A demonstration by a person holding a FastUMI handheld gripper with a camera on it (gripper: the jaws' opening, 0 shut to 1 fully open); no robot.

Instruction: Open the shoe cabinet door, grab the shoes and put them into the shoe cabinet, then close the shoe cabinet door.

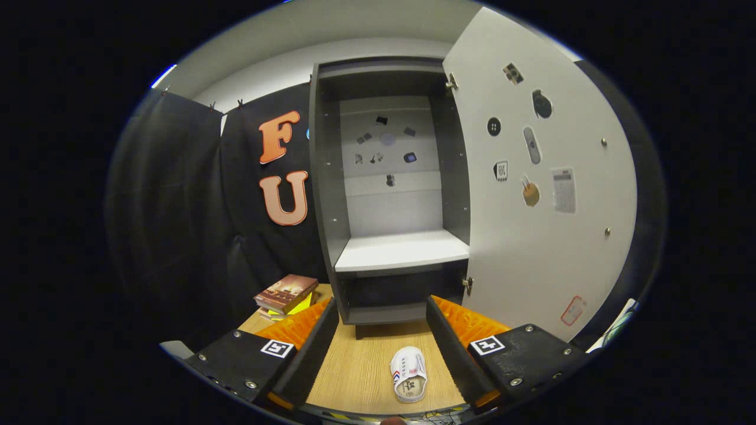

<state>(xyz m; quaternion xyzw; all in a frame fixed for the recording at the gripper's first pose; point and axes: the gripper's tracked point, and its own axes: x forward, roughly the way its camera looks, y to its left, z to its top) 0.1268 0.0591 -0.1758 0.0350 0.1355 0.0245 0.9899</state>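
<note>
Claw (383, 339) fingers stand wide apart above the wooden surface (366, 366), holding nothing. Between them, nearer the right finger, lies a small white shoe (409, 374), toe pointing toward the cabinet, with red and blue stripes on its side and dark printing on the insole; the printing is too small to read.

Just beyond the fingers stands the shoe cabinet (390, 195), dark grey outside and open. Inside, a pale shelf (401, 251) lies bare, with a dark lower compartment beneath it. Its pale back panel carries several small dark stickers, too small to make out.

Hinged at the right, the cabinet door (543, 195) is swung fully open, its pale inner face toward the camera. It bears stickers of small objects, among them a round button shape, a remote-like shape and a calculator-like one, plus a red-edged label near its lower corner; none of the writing is legible.

Left of the cabinet, beyond the left finger, a stack of books (286, 295) rests on the surface.
</note>
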